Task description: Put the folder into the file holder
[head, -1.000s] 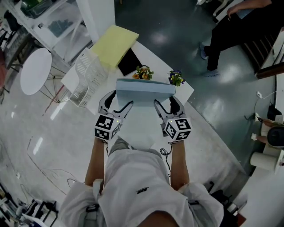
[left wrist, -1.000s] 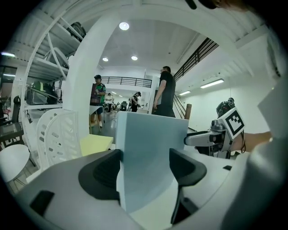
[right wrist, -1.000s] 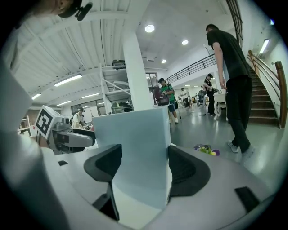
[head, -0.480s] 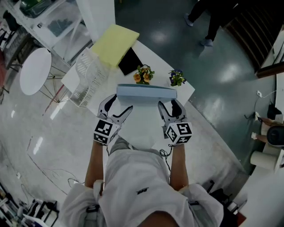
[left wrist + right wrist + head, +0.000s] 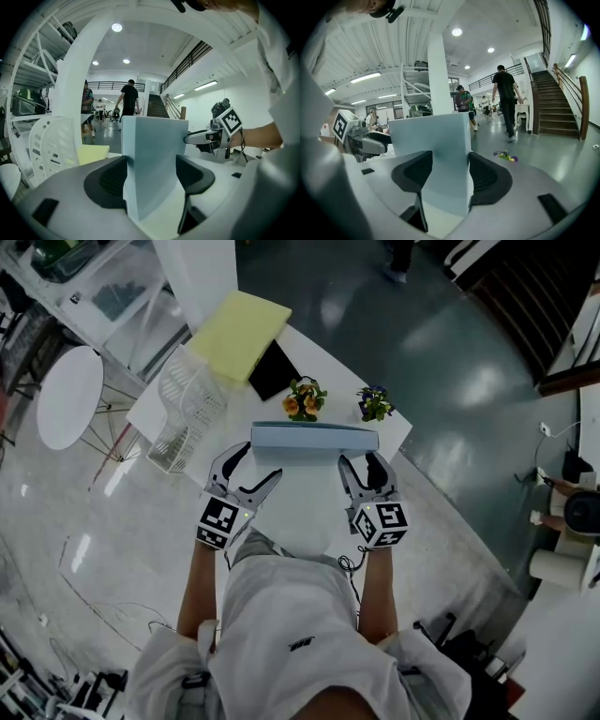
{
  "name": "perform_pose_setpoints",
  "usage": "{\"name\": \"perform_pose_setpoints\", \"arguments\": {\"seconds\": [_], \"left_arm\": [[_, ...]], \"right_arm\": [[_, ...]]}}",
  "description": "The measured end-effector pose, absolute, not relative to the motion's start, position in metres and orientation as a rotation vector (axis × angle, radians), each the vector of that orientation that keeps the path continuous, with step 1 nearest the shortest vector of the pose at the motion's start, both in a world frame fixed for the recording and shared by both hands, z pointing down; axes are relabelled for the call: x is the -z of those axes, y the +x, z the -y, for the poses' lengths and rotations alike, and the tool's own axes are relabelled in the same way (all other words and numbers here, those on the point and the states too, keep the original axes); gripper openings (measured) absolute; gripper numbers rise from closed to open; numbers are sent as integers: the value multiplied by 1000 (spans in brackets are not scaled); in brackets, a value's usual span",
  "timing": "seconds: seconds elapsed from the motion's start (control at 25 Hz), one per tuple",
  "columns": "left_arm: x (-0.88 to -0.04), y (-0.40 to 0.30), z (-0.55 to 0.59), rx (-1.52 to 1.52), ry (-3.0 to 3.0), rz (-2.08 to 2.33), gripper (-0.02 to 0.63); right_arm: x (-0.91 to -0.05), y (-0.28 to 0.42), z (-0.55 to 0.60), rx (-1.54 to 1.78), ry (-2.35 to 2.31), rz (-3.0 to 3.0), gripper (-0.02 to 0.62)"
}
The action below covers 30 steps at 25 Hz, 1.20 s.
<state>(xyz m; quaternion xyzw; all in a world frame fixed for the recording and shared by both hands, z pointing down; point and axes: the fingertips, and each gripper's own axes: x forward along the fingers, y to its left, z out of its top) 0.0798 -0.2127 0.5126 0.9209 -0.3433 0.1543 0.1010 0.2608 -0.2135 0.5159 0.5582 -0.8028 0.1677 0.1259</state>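
A pale blue folder [image 5: 314, 437] stands on its long edge across the white table [image 5: 291, 517], narrow side up. My left gripper [image 5: 253, 462] is shut on its left end; the folder [image 5: 154, 159] fills the gap between both dark pads. My right gripper [image 5: 360, 460] has just been closing, and its pads now press the right end of the folder [image 5: 436, 150]. The white mesh file holder [image 5: 187, 404] stands at the table's left corner, left of the left gripper; its curved wall [image 5: 49, 145] shows in the left gripper view.
A yellow folder [image 5: 239, 334] lies tilted on the holder's far side, next to a black pad [image 5: 275, 371]. Two small flower pots [image 5: 305, 397] [image 5: 375, 404] stand just behind the blue folder. A round white side table [image 5: 66, 395] is at the far left. People walk in the hall [image 5: 506, 98].
The folder has tipped from leaning, broad face up, to standing on edge. The right jaws have narrowed onto its right end. A person at upper right has left view.
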Motion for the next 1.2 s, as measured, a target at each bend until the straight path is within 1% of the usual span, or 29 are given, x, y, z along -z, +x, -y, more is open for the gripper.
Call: {"name": "perform_pose_setpoints", "arguments": {"seconds": [0.2,0.36,0.48,0.8,0.84,0.92,1.0,1.2], "left_arm": [[-514,75,213,-493,2760,1009,340],[-517,67,226,-512,2810,961,379],[-515,73,234,-511,2881,853,396],[-518,104,240,-494,3005,428,397],[-519,106,240,-489,3013,388,385],[-520,108,242,-477,3028,334,288],[-520,109,242,-473,3050,292,238],[-521,110,230,-513,3096,227,183]], "right_arm": [[-518,261,211,-487,1636,2326,250],[-521,260,210,-497,1639,2304,250],[-523,259,209,-500,1646,2289,250],[-531,260,202,-526,1708,2209,250],[-532,260,200,-529,1719,2196,250],[-533,260,196,-537,1744,2174,250],[-534,259,191,-546,1765,2157,250],[-538,254,176,-561,1779,2145,250]]}}
